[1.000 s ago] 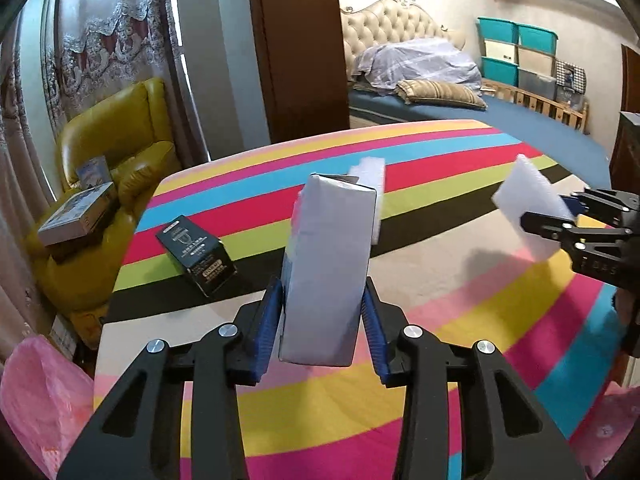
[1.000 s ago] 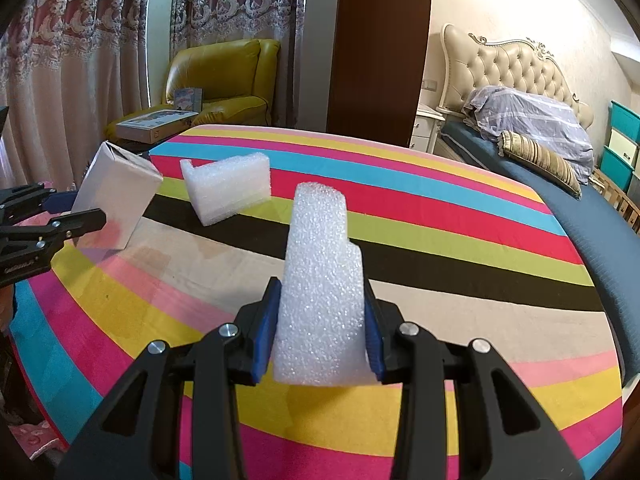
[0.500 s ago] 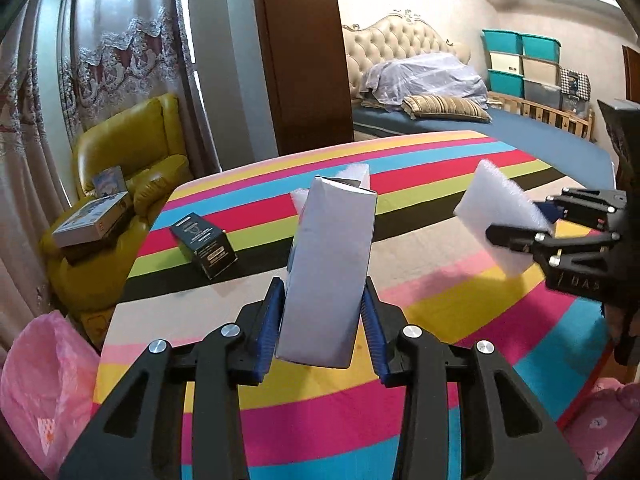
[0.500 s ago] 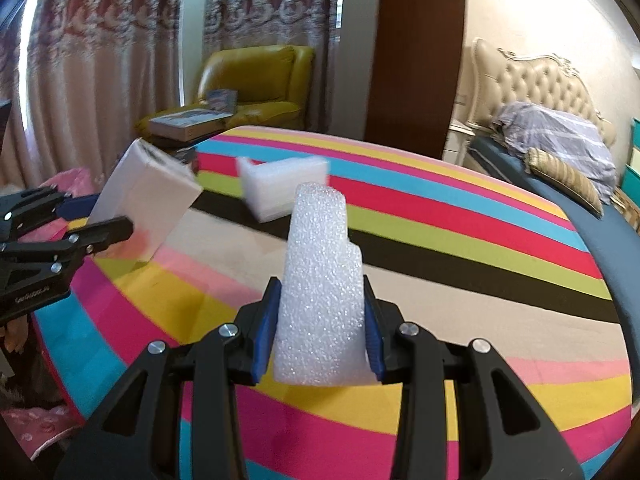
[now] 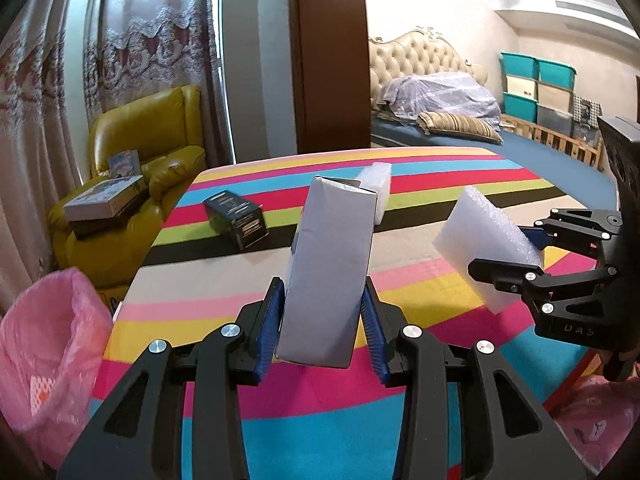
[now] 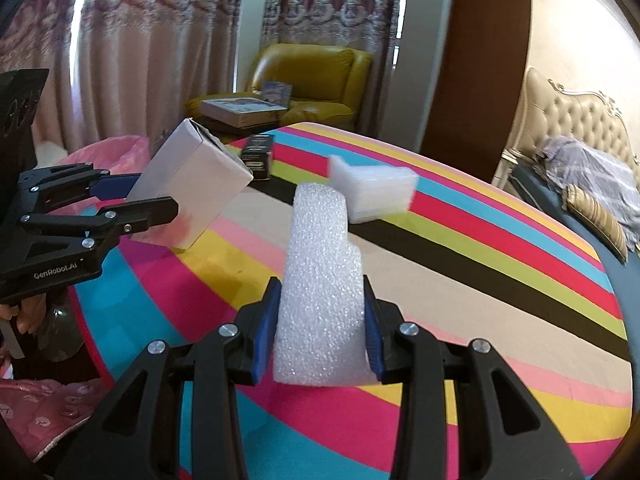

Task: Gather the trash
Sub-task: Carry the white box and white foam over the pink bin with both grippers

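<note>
White foam fills my right gripper: the foam block stands upright between the blue pads, pinched on both sides and lifted clear of the striped tablecloth. My left gripper is clamped the same way on a grey carton, held upright above the cloth, its top leaning away from me. Farther out on the cloth lie a second foam piece and, near the far left edge, a small black box. Off the table's left edge stands a bin lined with a pink bag. Beyond it sits a yellow armchair stacked with boxes.
</note>
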Available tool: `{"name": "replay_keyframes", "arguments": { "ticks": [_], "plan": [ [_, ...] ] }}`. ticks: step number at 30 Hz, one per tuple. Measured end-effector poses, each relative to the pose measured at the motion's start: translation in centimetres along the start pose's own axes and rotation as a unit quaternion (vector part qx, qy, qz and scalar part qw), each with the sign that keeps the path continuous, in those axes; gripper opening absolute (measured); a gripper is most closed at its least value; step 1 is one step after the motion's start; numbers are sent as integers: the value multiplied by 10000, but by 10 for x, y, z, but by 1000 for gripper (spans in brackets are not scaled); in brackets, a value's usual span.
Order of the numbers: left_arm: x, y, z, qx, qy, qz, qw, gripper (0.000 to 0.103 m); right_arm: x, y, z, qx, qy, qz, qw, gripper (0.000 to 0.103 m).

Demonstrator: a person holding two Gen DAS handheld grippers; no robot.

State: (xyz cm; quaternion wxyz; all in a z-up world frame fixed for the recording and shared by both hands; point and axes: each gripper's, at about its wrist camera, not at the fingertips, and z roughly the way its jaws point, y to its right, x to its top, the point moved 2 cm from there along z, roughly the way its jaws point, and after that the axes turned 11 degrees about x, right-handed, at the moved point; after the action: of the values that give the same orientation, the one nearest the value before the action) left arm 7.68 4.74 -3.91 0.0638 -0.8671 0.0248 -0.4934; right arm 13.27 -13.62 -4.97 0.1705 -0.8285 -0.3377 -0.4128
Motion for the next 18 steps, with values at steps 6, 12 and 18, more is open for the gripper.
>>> {"name": "replay_keyframes", "arguments": {
  "ticks": [6,12,18],
  "plan": [
    [-12,-20,-17,88,75,-203,9997,37,6,-22,4,208,-66,-249,9995,37],
    [-20,-41,-37,226,166,-423,9987,37,19,-51,7,604,-107,-529,9967,37],
    [-22,-66,-55,409,295,-659,9966,37,36,-81,14,934,-162,-796,9923,37]
  ]
}}
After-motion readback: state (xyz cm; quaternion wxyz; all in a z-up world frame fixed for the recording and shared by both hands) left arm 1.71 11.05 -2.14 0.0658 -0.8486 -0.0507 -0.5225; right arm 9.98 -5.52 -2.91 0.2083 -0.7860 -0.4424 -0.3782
